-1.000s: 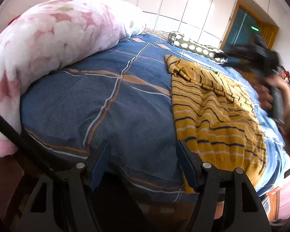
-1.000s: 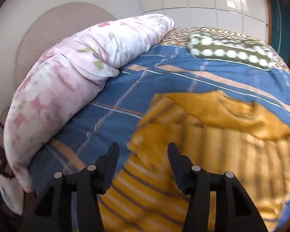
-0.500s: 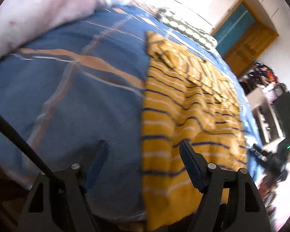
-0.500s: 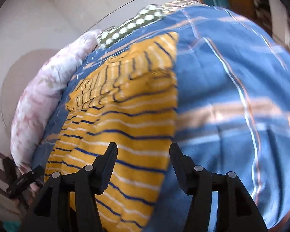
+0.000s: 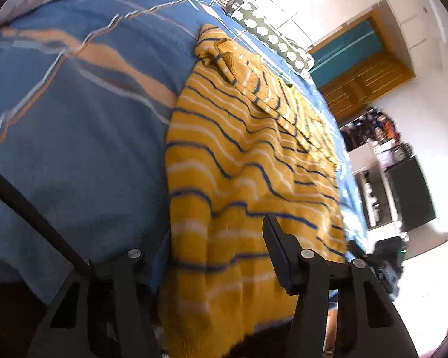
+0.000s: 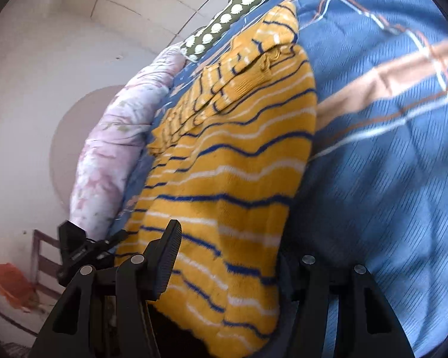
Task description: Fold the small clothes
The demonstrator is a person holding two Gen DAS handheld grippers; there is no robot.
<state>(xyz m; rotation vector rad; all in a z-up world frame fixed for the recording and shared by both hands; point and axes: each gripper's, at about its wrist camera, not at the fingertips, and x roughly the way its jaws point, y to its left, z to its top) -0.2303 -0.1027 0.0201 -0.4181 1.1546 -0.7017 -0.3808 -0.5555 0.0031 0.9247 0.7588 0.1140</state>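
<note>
Striped sweater (image 5: 248, 161) on bed (image 5: 74, 125): near hem between fingers of my left gripper (image 5: 212, 256) and right gripper (image 6: 233, 253), both spread wide, nothing clamped.

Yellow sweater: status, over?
Both tongs, left and right, open astride the hem. Striped sweater flat on blue bedspread, sleeves folded in. Nothing blocking.

Your left wrist view is blown out top right: the tiled wall (image 5: 286, 3) glares white and the lower right corner washes out too. Daylight falls bright on the yellow sweater (image 5: 248, 161), while the near edge of the blue bedspread (image 5: 74, 137) sits in shadow. You've got motion smear on the bedspread stripes and the sweater hem. On your right wrist view the light is softer and the bedspread (image 6: 388, 149) streaks. Both views bend hard, with black fisheye corners
</note>
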